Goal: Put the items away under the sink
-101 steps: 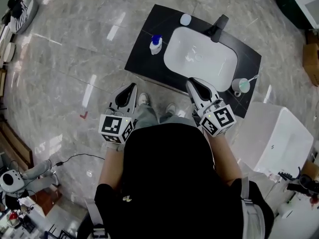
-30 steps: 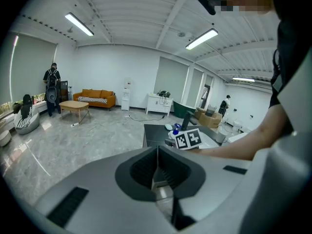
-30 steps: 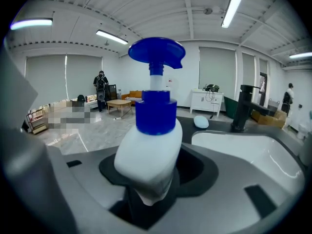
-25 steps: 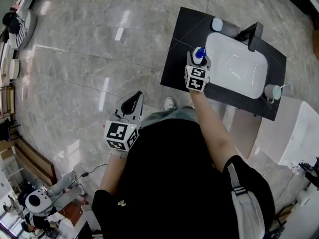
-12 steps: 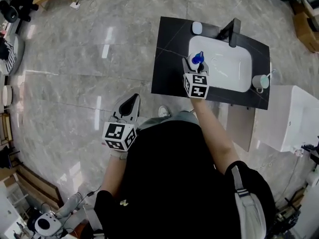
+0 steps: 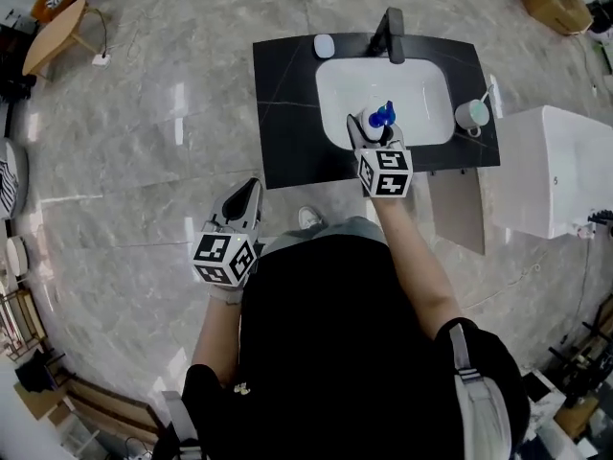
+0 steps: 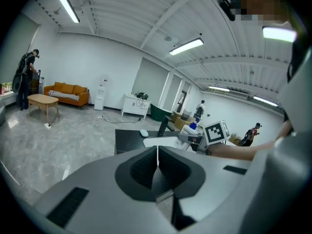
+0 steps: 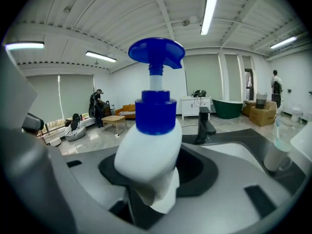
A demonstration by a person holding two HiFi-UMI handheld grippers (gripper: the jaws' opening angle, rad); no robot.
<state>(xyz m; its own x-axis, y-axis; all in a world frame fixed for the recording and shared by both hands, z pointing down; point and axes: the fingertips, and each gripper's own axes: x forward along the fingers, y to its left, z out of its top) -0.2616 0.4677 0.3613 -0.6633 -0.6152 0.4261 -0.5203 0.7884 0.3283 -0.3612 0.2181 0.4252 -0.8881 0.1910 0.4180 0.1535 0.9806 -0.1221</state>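
Note:
A white pump bottle (image 6: 377,119) with a blue pump head is clamped upright in my right gripper (image 6: 373,130), held above the front of the white basin (image 6: 421,84) of the black sink counter (image 6: 283,113). In the right gripper view the bottle (image 8: 148,150) fills the middle, with both pads pressed on its sides. My left gripper (image 6: 250,189) hangs over the floor at the left of the counter. Its jaws meet in the left gripper view, with nothing between them (image 7: 157,162).
On the counter are a black faucet (image 6: 392,33), a small white round object (image 6: 325,45) and a pale green cup (image 6: 470,115) with a toothbrush. A grey panel (image 6: 456,210) juts out below the counter's right front. A white unit (image 6: 551,169) stands at the right.
The right gripper has carried the bottle up and rightwards, from the counter's left part to above the front of the basin. The left gripper has stayed low beside the person.

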